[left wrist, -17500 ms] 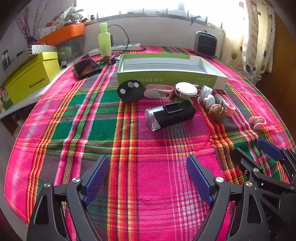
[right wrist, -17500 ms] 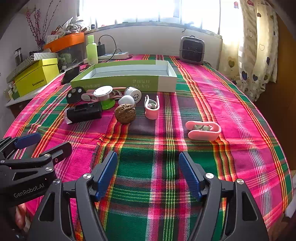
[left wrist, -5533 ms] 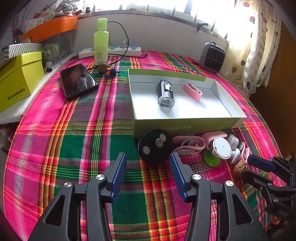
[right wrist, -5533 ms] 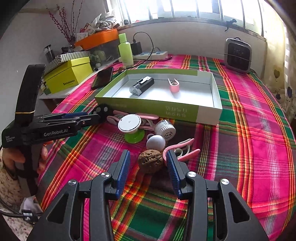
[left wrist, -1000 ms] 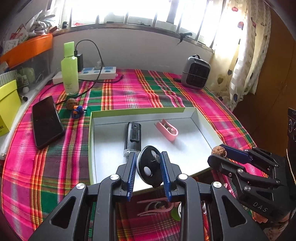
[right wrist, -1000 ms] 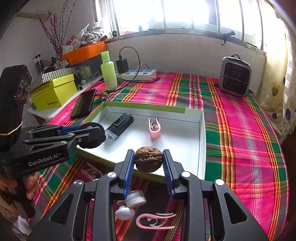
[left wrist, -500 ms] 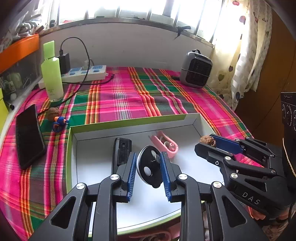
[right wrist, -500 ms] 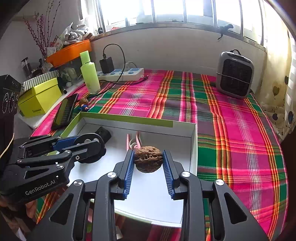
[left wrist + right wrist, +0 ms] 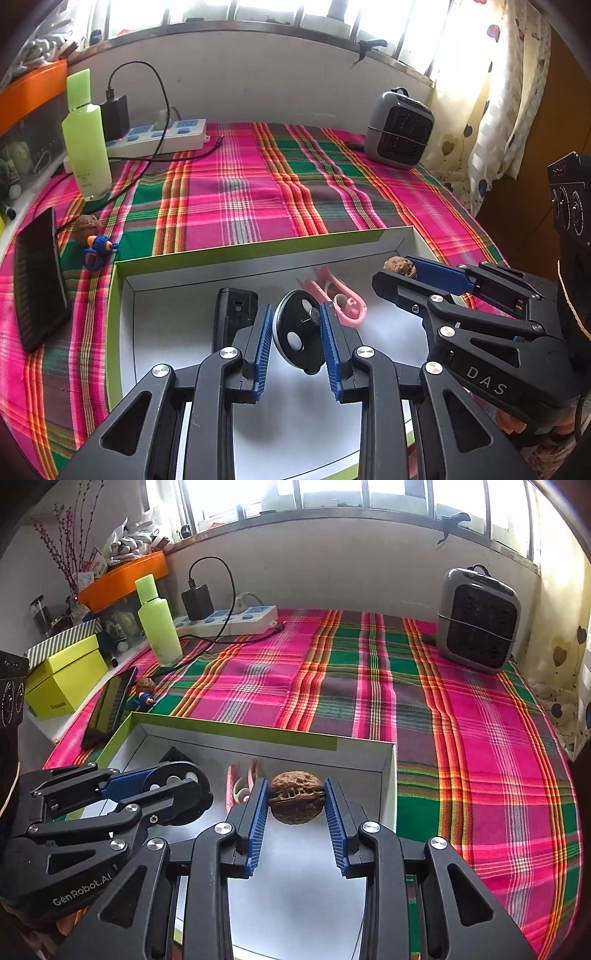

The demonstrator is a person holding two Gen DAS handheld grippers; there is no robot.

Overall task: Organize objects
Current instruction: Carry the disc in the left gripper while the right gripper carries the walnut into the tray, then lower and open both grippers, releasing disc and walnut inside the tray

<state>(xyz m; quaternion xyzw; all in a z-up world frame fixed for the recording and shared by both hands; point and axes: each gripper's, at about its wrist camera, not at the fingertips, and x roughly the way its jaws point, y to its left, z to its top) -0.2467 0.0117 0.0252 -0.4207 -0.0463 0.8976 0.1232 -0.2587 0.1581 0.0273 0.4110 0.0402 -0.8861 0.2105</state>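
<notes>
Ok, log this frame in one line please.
left hand-held gripper: shut on black disc | right hand-held gripper: shut on walnut | both over green box

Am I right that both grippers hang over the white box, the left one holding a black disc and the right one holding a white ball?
Not quite. The right gripper holds a brown walnut, not a white ball, as the right wrist view shows. The left gripper does hold the black disc, both over the white box.
</notes>
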